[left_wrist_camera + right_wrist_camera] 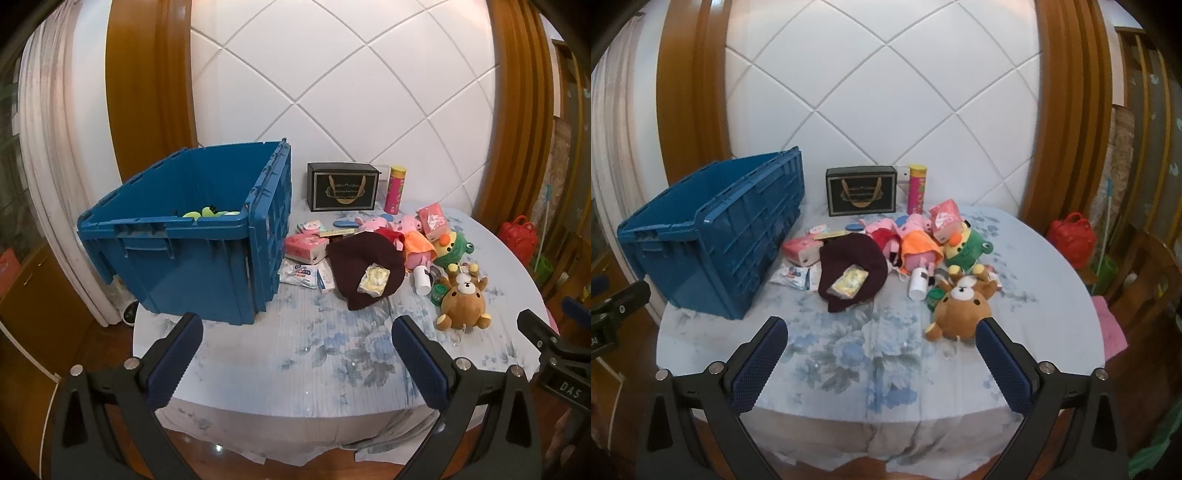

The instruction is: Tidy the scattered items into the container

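The blue crate (192, 236) is seen at ten o'clock on the table (332, 354), with green items inside. At two o'clock, the scattered pile is spread: maroon hat (365, 269), then brown bear (964, 306). Both the left gripper (295, 350) and right gripper (881, 354) are held wide, with nothing gripped.

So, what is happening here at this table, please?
A person holds two grippers, both open and empty, above the near edge of the floral-cloth table. The blue plastic crate already holds something yellow-green. A brown plush bear, a dark maroon knit hat and other small items still lie scattered beside it.
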`<state>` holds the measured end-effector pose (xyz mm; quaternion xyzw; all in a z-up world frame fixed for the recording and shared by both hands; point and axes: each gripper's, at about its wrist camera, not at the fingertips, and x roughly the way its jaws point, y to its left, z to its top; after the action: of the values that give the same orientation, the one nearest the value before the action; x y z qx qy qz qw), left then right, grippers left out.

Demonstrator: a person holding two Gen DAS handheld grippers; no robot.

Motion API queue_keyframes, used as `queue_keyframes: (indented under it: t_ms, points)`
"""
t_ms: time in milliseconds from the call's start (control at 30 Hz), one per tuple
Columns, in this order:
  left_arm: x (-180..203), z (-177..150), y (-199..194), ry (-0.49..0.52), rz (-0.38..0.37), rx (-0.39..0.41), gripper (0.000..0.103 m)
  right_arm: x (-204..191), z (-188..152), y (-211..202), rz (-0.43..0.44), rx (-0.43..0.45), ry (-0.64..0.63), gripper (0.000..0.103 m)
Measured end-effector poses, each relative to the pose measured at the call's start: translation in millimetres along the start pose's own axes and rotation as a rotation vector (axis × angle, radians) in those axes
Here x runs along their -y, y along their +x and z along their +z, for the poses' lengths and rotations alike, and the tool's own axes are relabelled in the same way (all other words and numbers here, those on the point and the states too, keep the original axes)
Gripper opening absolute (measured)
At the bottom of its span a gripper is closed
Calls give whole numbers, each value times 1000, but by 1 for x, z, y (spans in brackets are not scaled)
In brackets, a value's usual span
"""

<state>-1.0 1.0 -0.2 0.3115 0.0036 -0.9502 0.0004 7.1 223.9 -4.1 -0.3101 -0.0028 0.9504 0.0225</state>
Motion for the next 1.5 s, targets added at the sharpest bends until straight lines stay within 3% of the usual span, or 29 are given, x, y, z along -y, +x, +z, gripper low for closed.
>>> queue_keyframes:
  t_ms: [533, 1500]
  points:
    - [1, 1, 12, 27, -21, -54, 103, 3, 0, 0, -18, -3, -5, 103]
    - [-4, 1, 13, 18, -5, -41, 103, 6, -4, 3, -15, -2, 2, 103]
